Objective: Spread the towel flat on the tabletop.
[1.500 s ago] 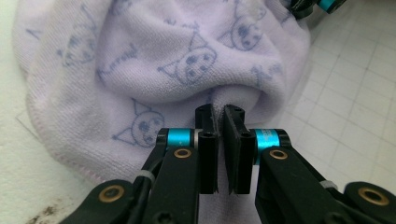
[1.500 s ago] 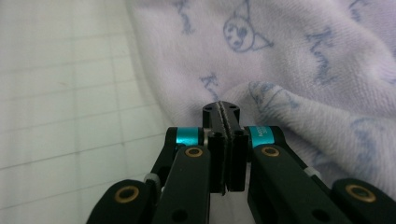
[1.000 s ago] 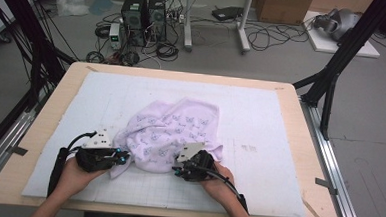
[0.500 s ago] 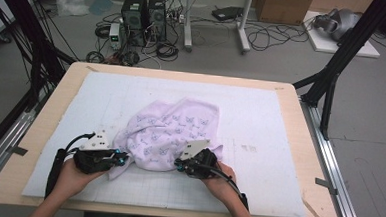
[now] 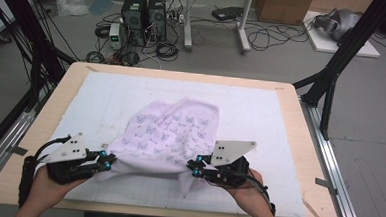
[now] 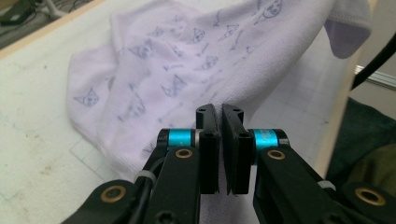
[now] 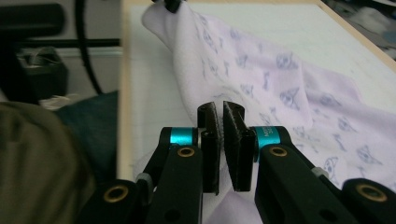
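Two tongs pinch one butterfly-print cloth

Two tongs are at work, one in each hand. The left tongs are pressed together on the near left edge of the lilac cloth; in the left gripper view the fabric runs up between the jaws. The right tongs have just been closing and now pinch the near right edge, with cloth caught between the jaws in the right gripper view.

One cloth lies on the white mat that covers the single wooden bench, near the person's side and about midway across.

Compared with a second ago, both hands have risen and moved apart, so the near hem, which lay crumpled on the mat, is now lifted and stretched between the tongs. One corner hangs down below the right tongs.

That held hem runs left to right across the bench; the rest of the cloth slopes away from the person, its far part bunched on the mat.
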A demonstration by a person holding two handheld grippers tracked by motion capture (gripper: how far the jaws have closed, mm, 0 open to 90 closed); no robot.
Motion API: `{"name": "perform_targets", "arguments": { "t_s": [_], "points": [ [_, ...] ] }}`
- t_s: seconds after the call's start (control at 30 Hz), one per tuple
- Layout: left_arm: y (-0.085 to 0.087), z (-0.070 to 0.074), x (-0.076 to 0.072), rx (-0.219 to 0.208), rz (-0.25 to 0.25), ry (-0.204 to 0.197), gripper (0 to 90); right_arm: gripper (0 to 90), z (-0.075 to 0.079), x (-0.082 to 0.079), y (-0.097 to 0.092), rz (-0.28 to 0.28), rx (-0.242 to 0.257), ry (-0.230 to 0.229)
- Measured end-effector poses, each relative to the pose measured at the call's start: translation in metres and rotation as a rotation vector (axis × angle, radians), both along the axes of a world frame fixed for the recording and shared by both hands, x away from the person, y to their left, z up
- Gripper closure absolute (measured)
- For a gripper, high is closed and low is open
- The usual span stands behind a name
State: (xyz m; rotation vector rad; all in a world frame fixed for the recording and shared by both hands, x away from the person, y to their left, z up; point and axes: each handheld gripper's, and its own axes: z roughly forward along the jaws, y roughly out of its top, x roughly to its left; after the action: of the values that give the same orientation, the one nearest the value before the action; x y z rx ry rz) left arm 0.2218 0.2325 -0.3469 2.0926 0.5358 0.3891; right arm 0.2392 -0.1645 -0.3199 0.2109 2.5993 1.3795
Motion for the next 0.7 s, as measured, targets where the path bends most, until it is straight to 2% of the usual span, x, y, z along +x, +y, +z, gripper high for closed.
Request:
{"name": "perform_targets", "arguments": {
  "t_s": [0.1, 0.13, 0.17, 0.2, 0.23, 0.37, 0.43, 0.57, 0.63, 0.67, 0.7],
  "points": [
    [0.001, 0.0, -0.006, 0.017, -0.02, 0.008, 83.5, 80.5, 0.005, -0.003, -0.001, 0.009, -0.006, 0.004],
    [0.001, -0.003, -0.005, 0.023, -0.009, 0.013, 78.0, 74.5, 0.005, -0.002, -0.002, -0.012, -0.001, -0.004],
    [0.002, -0.008, -0.002, 0.015, 0.008, 0.031, 68.7, 73.2, 0.003, 0.001, -0.004, -0.028, 0.011, 0.008],
    [0.003, -0.011, 0.0, 0.015, 0.011, 0.042, 65.0, 71.6, -0.002, 0.007, -0.006, -0.04, 0.023, 0.028],
    [0.004, -0.016, 0.003, 0.013, 0.015, 0.055, 63.4, 70.2, -0.006, 0.01, -0.007, -0.058, 0.021, 0.025],
    [-0.001, -0.041, 0.012, 0.023, 0.002, 0.103, 56.8, 65.7, -0.041, 0.021, -0.012, -0.093, -0.01, 0.097],
    [-0.005, -0.054, 0.016, 0.037, -0.017, 0.123, 54.9, 62.7, -0.056, 0.021, -0.014, -0.103, -0.034, 0.107],
    [-0.013, -0.073, 0.022, 0.091, -0.043, 0.146, 54.2, 57.7, -0.087, 0.018, -0.016, -0.083, -0.077, 0.182],
    [-0.016, -0.084, 0.027, 0.122, -0.049, 0.167, 54.3, 55.9, -0.101, 0.015, -0.012, -0.069, -0.122, 0.194],
    [-0.019, -0.09, 0.029, 0.132, -0.064, 0.199, 55.7, 55.9, -0.104, 0.015, -0.009, -0.067, -0.137, 0.19],
    [-0.019, -0.092, 0.029, 0.136, -0.07, 0.193, 62.4, 57.5, -0.114, 0.015, -0.004, -0.066, -0.175, 0.193]
  ]
}}
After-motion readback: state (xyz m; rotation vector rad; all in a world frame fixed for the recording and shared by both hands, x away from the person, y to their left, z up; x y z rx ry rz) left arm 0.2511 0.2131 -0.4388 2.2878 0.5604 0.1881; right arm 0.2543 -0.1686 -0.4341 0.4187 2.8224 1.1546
